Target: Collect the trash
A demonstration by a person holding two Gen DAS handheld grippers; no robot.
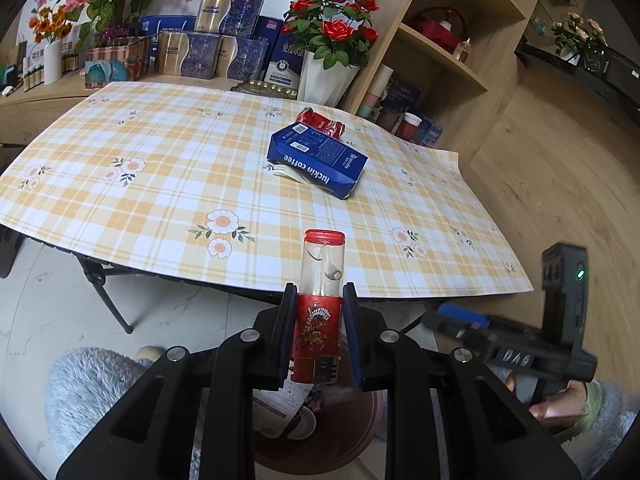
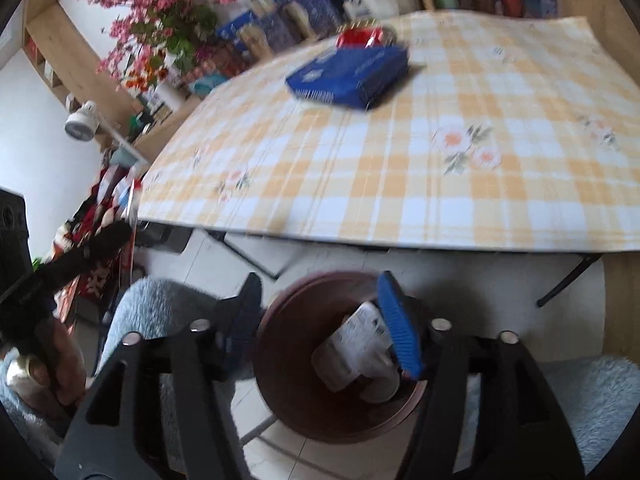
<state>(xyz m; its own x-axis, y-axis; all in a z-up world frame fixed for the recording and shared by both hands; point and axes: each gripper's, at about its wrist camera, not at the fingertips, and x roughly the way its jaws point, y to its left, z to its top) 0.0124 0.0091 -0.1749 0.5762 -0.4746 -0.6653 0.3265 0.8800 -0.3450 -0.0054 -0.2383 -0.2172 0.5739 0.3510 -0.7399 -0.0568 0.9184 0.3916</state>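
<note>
Left gripper (image 1: 319,340) is tilting down, jaws clamping a red-capped clear bottle (image 1: 320,300); right gripper (image 2: 320,332) jaws gaping apart, empty, over the brown bin (image 2: 288,392).

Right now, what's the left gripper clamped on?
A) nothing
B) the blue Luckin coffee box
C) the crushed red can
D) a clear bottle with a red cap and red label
D: in the left wrist view the left gripper has its pads pressed on the red label of the clear bottle, while the blue coffee box and crushed red can lie on the table.
</note>
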